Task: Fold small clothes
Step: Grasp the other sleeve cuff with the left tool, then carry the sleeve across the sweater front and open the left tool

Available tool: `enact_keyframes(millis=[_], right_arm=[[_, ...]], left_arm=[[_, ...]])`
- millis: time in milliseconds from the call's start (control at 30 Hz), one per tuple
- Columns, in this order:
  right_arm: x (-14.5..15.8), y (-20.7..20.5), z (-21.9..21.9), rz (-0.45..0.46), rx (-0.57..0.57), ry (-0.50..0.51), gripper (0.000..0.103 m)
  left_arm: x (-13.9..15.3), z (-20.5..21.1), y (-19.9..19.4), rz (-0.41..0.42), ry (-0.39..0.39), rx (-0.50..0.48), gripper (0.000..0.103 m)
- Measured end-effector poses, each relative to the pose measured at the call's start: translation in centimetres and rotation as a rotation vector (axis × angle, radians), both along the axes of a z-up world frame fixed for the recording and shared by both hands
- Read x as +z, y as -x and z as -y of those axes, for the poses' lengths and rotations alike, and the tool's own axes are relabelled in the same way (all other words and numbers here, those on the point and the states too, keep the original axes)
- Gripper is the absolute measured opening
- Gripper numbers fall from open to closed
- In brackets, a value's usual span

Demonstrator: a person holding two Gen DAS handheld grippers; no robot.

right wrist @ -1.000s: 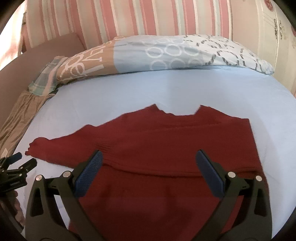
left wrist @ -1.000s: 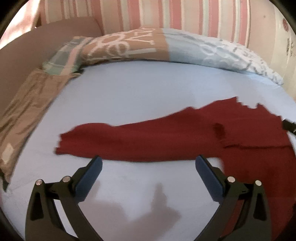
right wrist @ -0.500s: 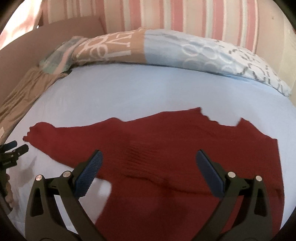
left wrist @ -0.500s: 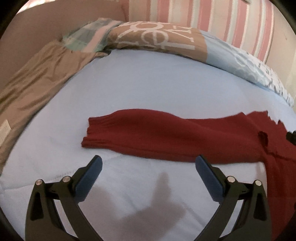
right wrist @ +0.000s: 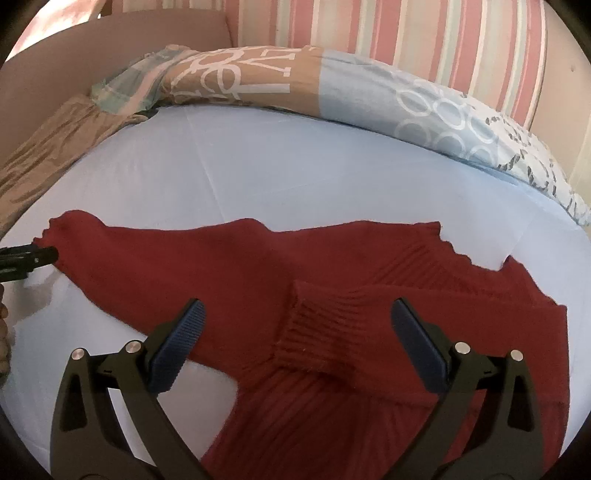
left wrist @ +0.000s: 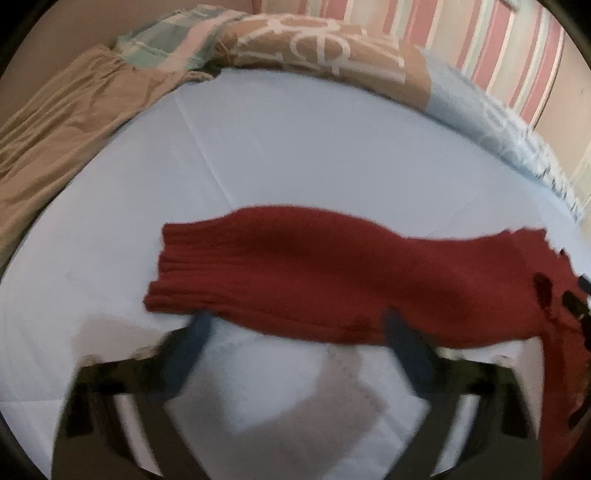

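A dark red knit sweater [right wrist: 369,295] lies flat on the light blue bed sheet [right wrist: 295,166]. Its left sleeve [left wrist: 314,280] stretches out to the left; the other sleeve is folded over the body, its ribbed cuff [right wrist: 314,332] between my right fingers. My left gripper [left wrist: 295,332] is open, blurred, with its fingertips at the near edge of the outstretched sleeve. It also shows in the right wrist view [right wrist: 33,256] at the sleeve's cuff. My right gripper [right wrist: 295,321] is open and empty, low over the sweater's body.
A patterned pillow [right wrist: 332,96] lies along the far edge of the bed against the striped wall [right wrist: 369,33]. A tan bed cover [left wrist: 62,129] hangs at the left side.
My left gripper has moved forward to the sleeve's edge, which now looks larger and closer. My right gripper has moved in lower over the sweater, so the folded cuff now sits between its fingers.
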State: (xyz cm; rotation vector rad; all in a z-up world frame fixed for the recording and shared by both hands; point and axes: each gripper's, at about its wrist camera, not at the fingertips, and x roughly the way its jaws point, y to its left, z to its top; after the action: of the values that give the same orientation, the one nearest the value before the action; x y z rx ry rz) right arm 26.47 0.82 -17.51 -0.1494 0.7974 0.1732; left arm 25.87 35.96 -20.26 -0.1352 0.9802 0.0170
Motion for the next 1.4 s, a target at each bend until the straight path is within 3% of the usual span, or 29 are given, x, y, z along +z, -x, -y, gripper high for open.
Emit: enact_keyframes(millis=[100,200,267,400,633,867,1167,1400], right_arm=[[0.2,0.0,0.5,0.008,-0.011,-0.007,0.100],[0.1,-0.2,1.0,0.009,-0.019,-0.006,0.100],[0.0,-0.3,1.1,0.006,-0.019,0.000,0.100],[-0.2,-0.3,1.7,0.000,-0.032,-0.007,0.100],[-0.3,0.0,2.7,-0.001,-0.045,-0.018,0.100],[1.5,0.3,5.3,0.005,-0.047,-0.045,0.100],[4.0,1.3,12.3,0.037,-0.096,-0.026,0.100],[3.5,2.7,22.8,0.008,-0.255,-0.033,0.100]], left_arm=[[-0.4,0.4,-0.4,-0.012,-0.035,-0.003,0.070],[-0.3,0.0,-0.4,-0.011,-0.019,0.006,0.050],[-0.2,-0.2,-0.4,-0.001,-0.008,0.003,0.029],[0.0,0.0,-0.5,0.022,-0.002,-0.017,0.015],[2.7,1.4,0.5,0.128,-0.028,-0.036,0.013],[6.9,7.3,2.0,0.207,-0.104,-0.119,0.013],[8.9,23.2,0.6,0.212,0.023,-0.367,0.013],[6.8,36.5,0.1,0.145,0.038,-0.571,0.013]])
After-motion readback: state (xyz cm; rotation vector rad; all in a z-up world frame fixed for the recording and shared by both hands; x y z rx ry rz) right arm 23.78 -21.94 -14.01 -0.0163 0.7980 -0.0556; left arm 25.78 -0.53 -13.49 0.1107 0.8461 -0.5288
